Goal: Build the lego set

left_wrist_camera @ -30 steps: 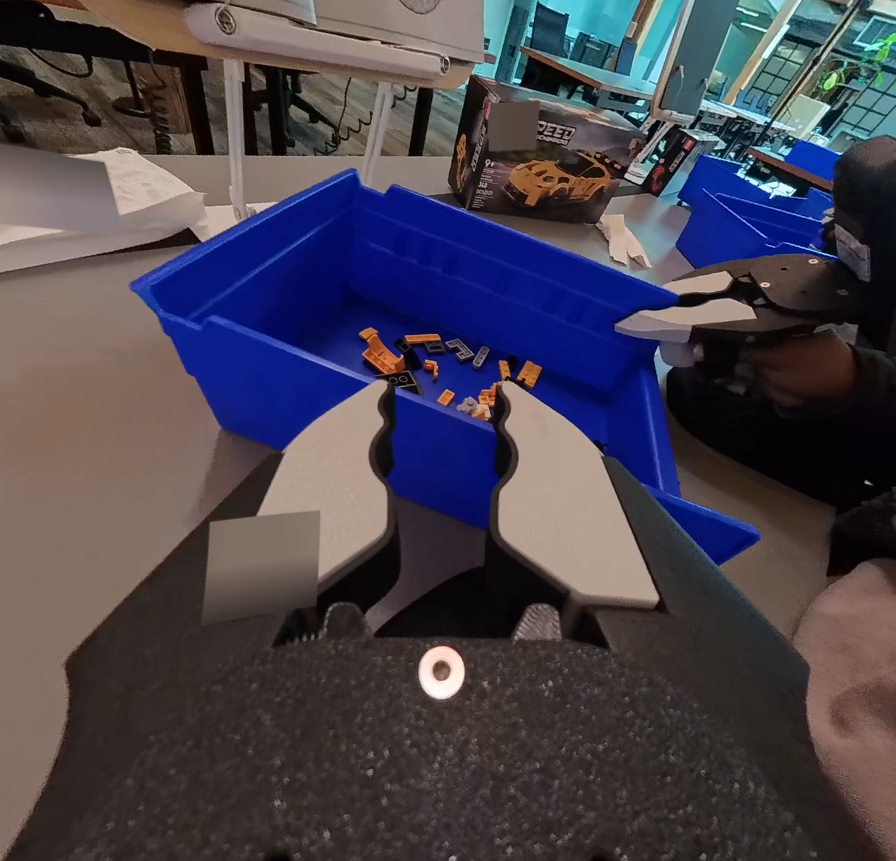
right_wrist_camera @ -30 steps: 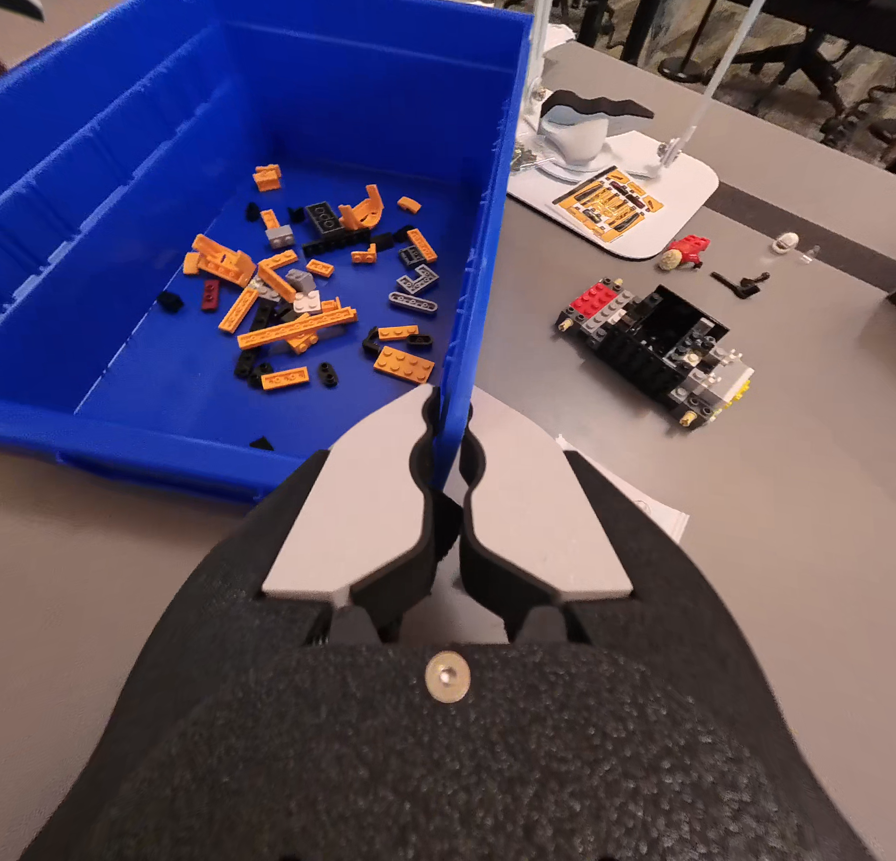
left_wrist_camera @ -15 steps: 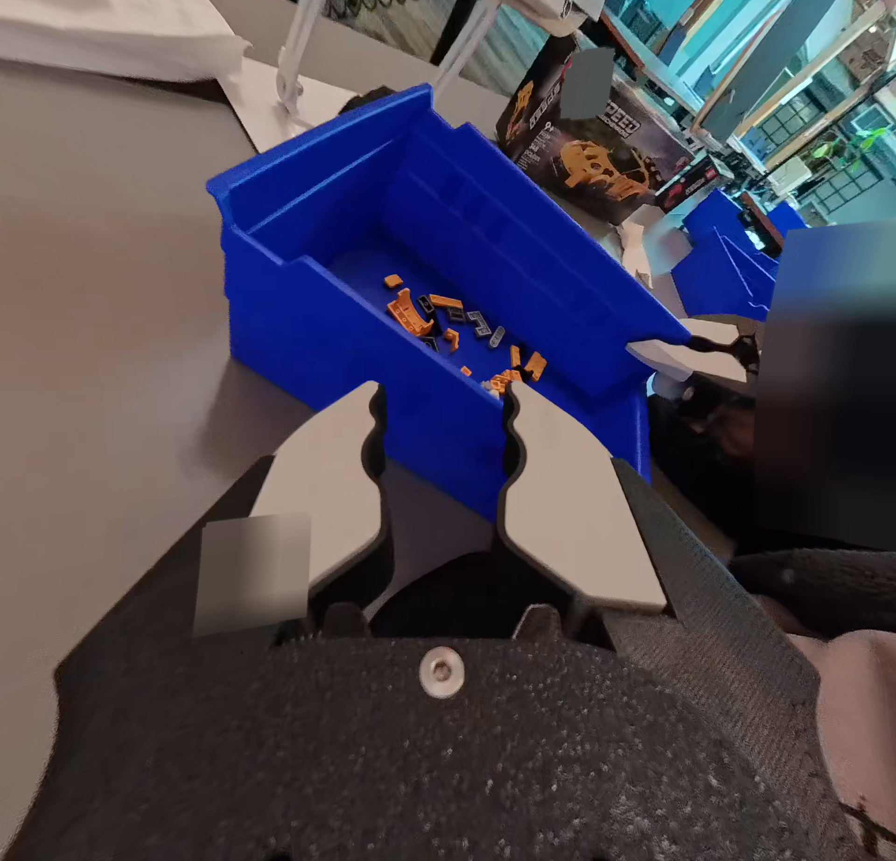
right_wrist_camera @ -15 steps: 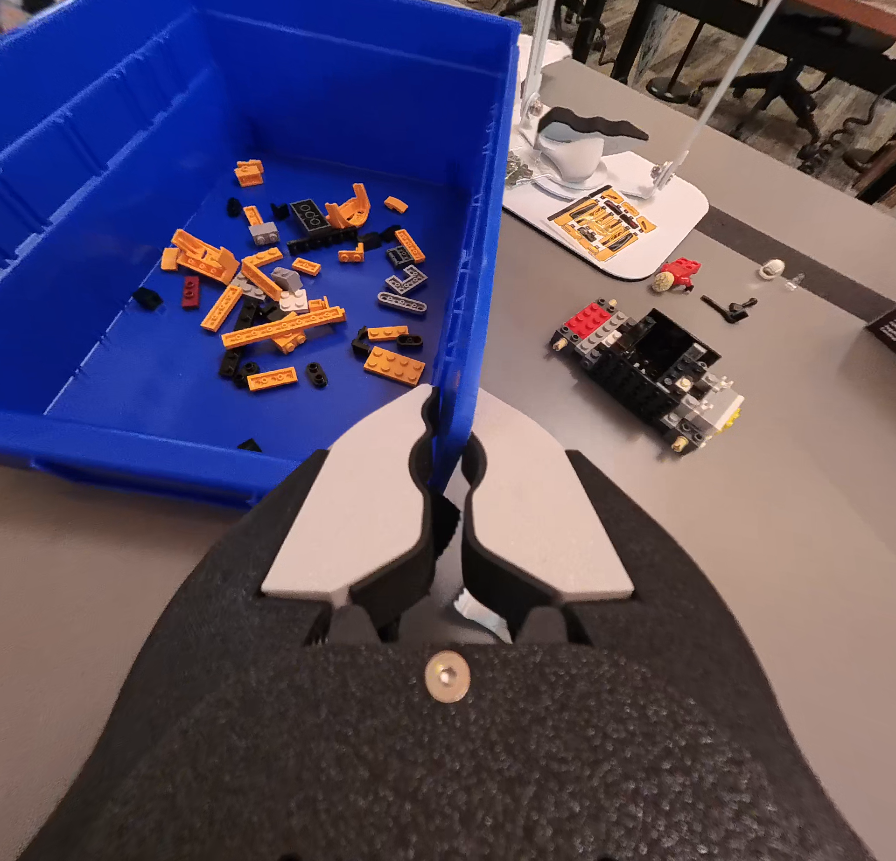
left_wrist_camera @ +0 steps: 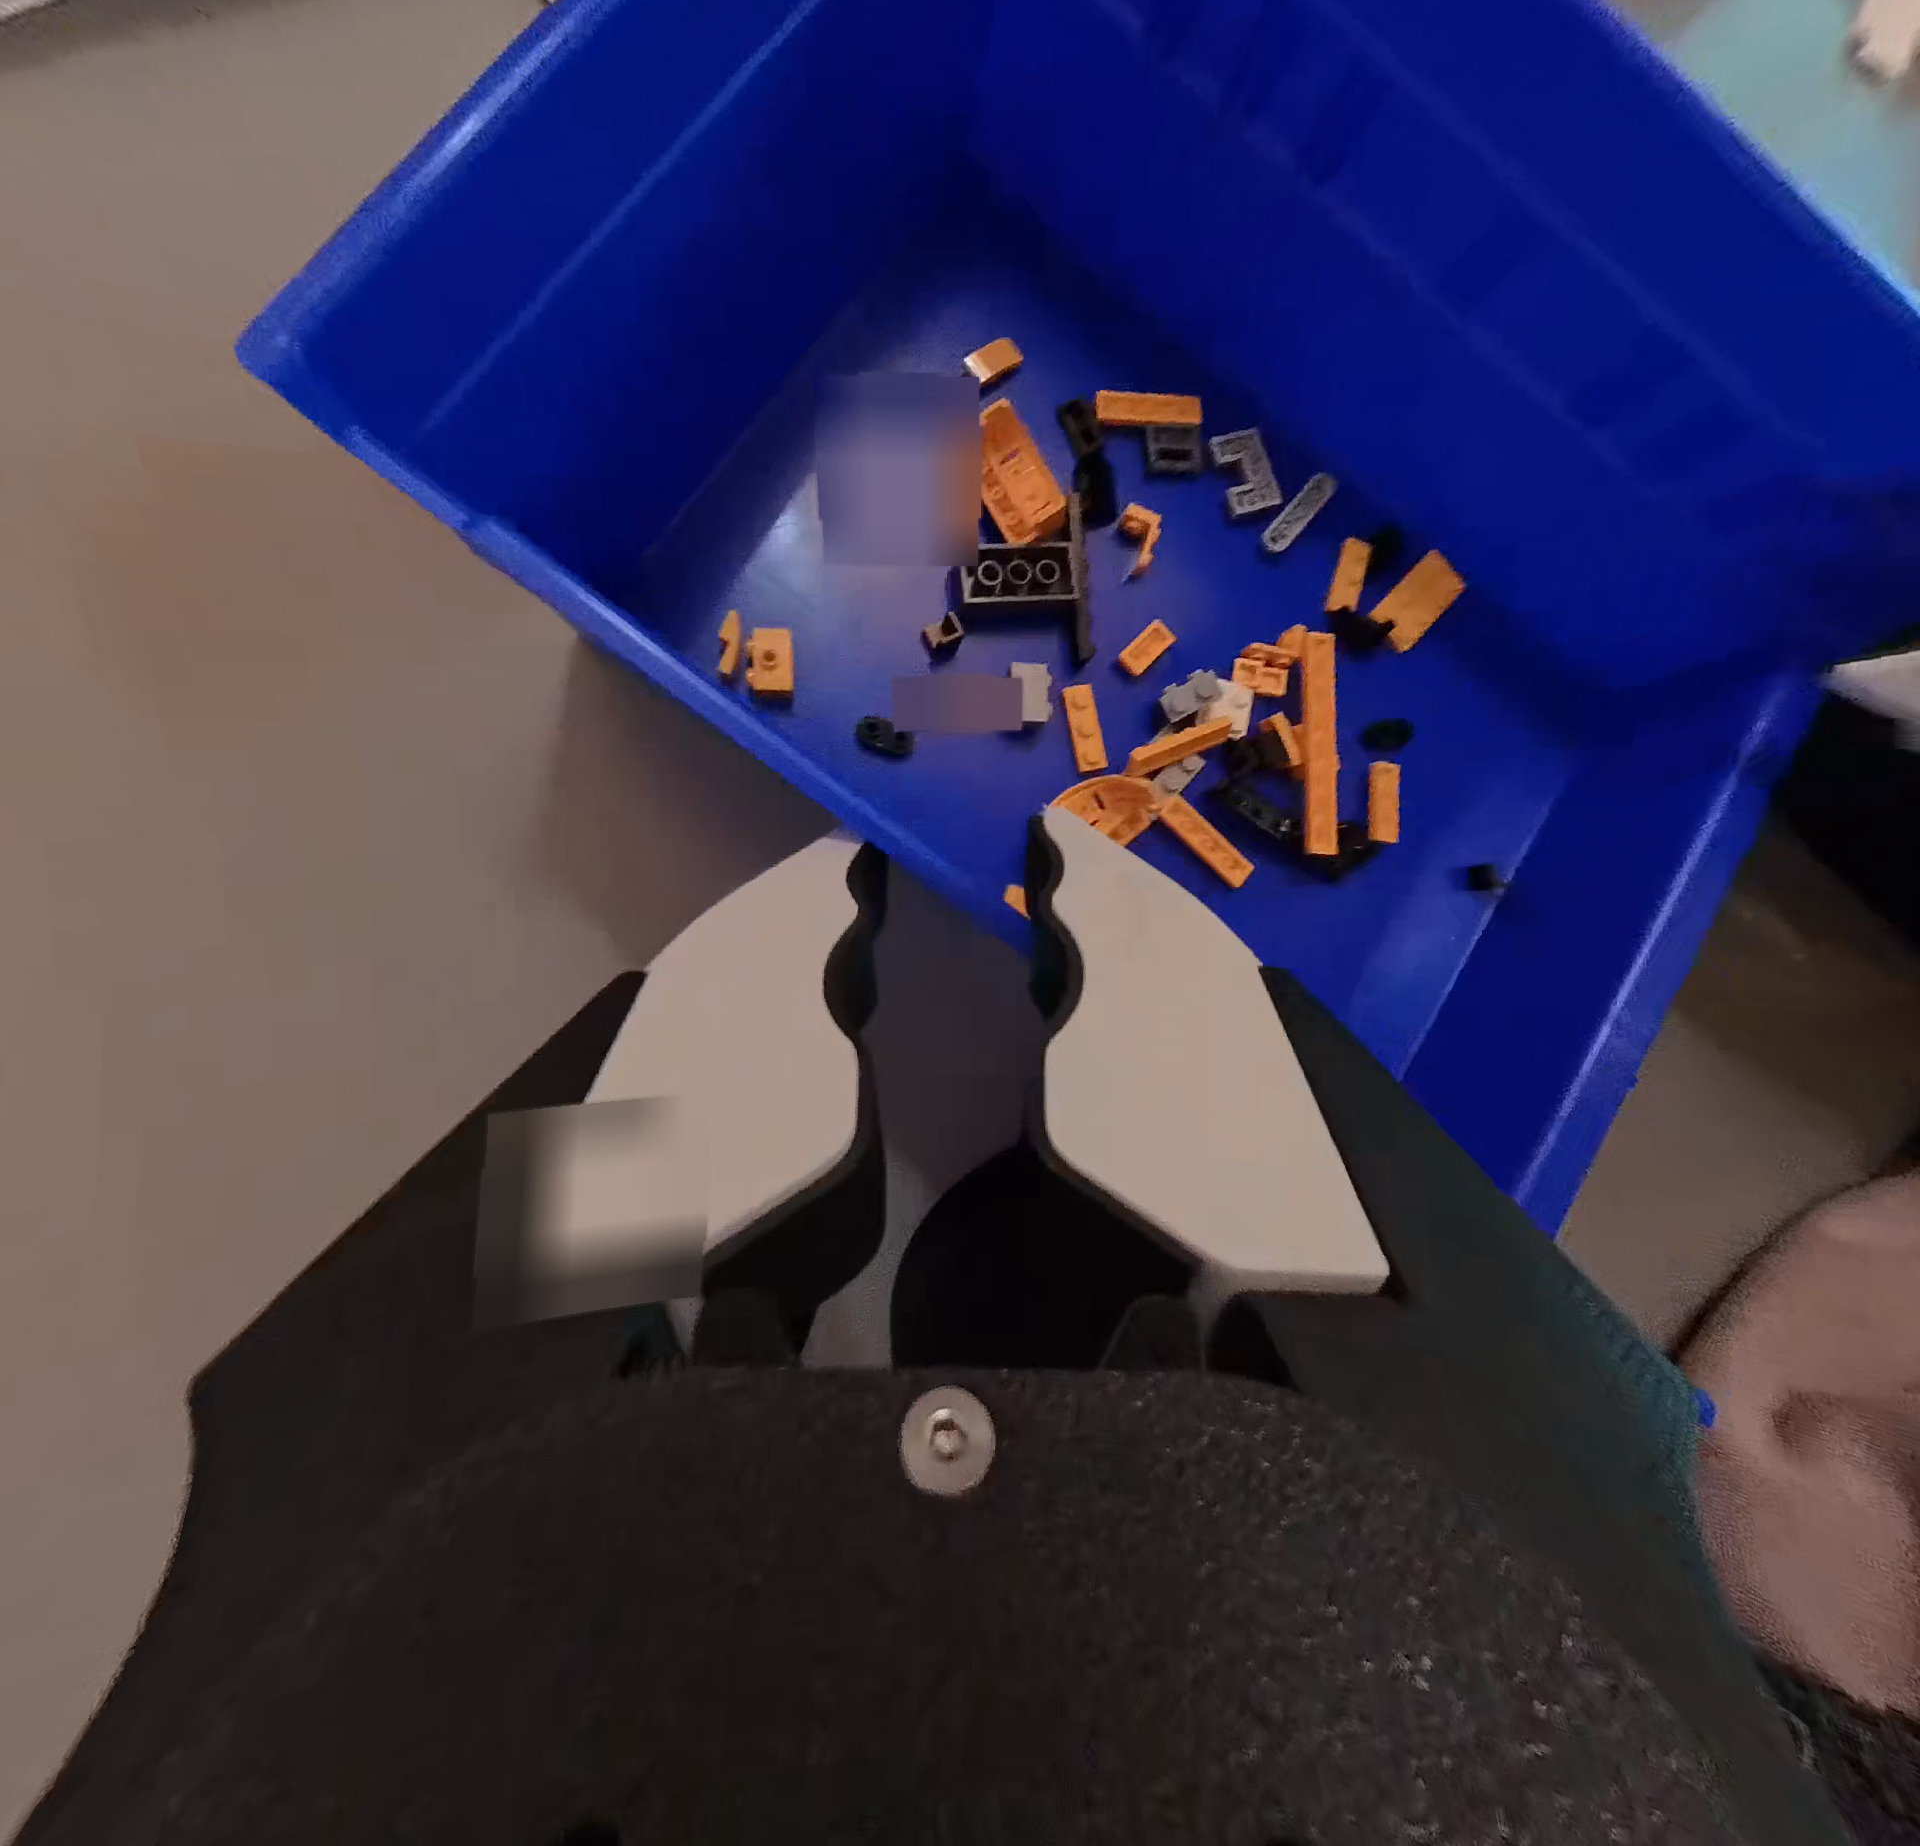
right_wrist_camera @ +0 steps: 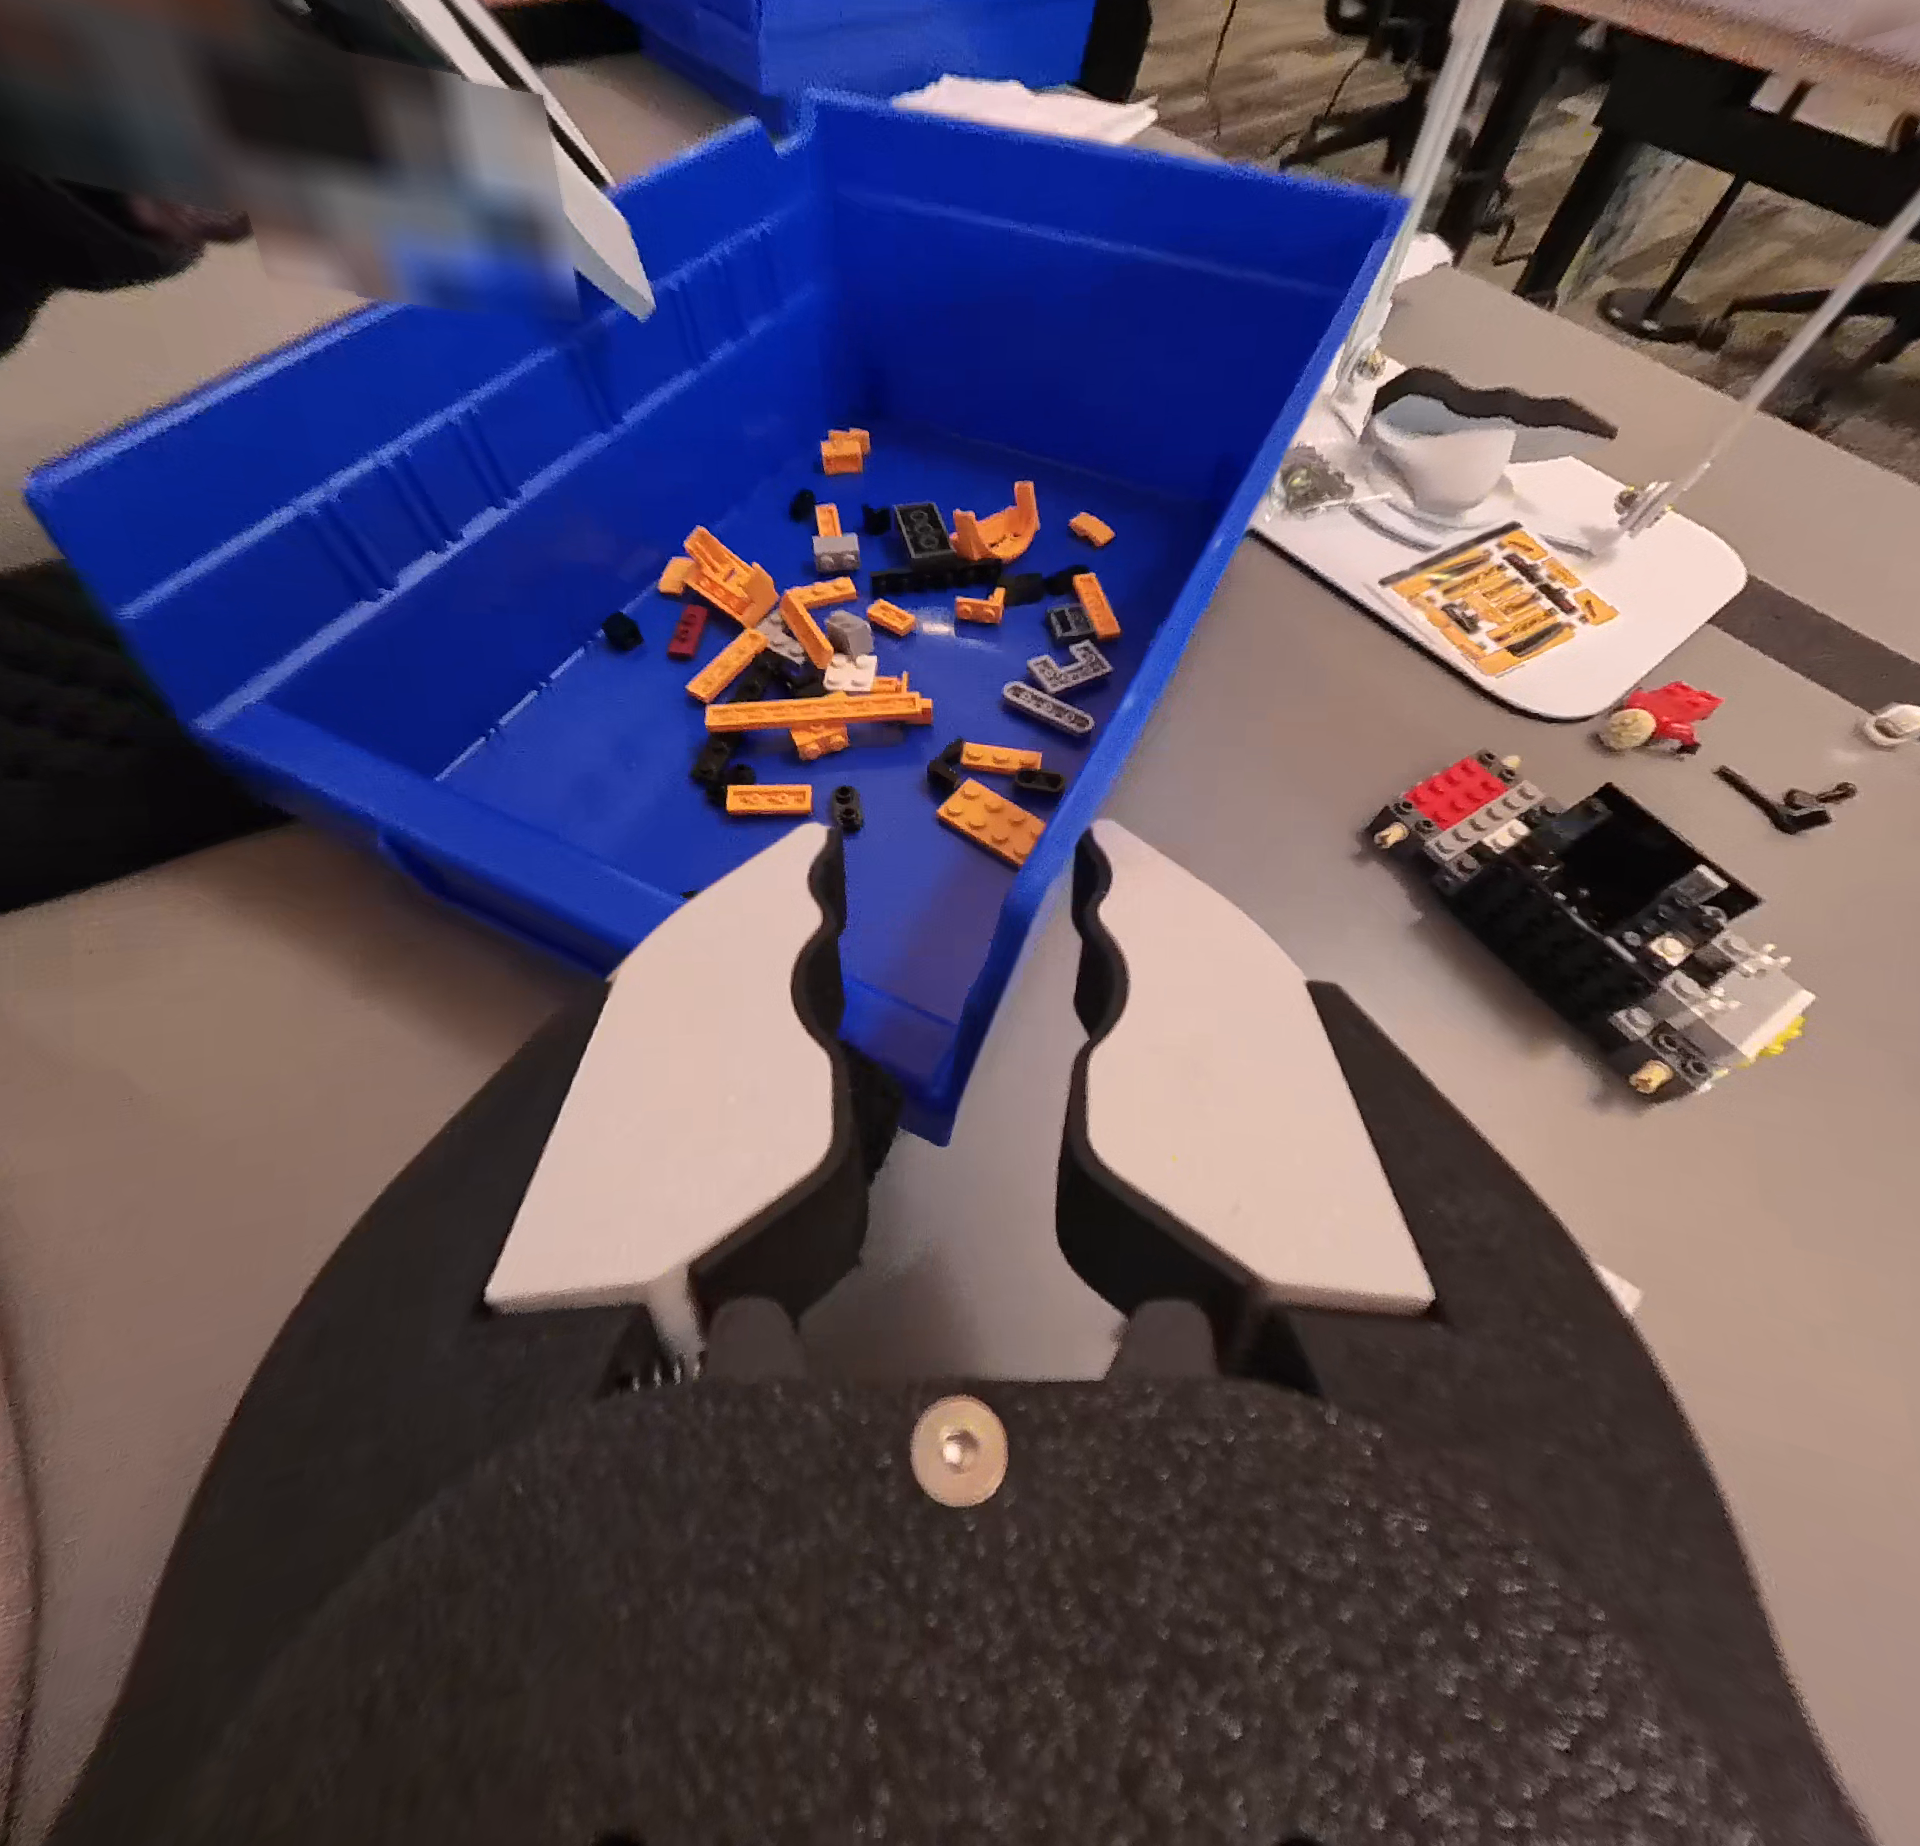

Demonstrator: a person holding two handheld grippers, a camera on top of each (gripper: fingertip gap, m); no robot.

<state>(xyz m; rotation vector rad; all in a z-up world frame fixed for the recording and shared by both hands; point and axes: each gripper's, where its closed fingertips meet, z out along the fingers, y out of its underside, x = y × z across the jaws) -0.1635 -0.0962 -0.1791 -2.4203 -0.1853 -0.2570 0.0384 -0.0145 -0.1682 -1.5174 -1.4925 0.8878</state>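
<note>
A blue bin [left_wrist_camera: 623, 238] holds several loose orange, black and grey lego pieces [left_wrist_camera: 1195, 653]. My left gripper [left_wrist_camera: 951, 840] is open and empty, hovering over the bin's near rim and looking down into it. In the right wrist view the bin [right_wrist_camera: 1039, 290] and its pieces [right_wrist_camera: 821, 710] lie ahead. My right gripper [right_wrist_camera: 956, 840] is open and empty, its fingers either side of the bin's near right wall without gripping it. The left gripper's finger [right_wrist_camera: 613, 269] shows above the bin's far left side. A partly built black model [right_wrist_camera: 1590, 923] with red and grey bricks sits on the table right of the bin.
A white stand base carries an orange sticker sheet [right_wrist_camera: 1496, 596] and a grey-black holder [right_wrist_camera: 1455, 435]. A small red piece [right_wrist_camera: 1673, 705] and a black part [right_wrist_camera: 1782, 804] lie near the model. More blue bins [right_wrist_camera: 914, 9] stand behind. A person's sleeve [left_wrist_camera: 1808, 1381] is at the right.
My right gripper has let go of the bin's wall and opened. My left gripper has risen and tipped down over the bin, so it now looks into it from above.
</note>
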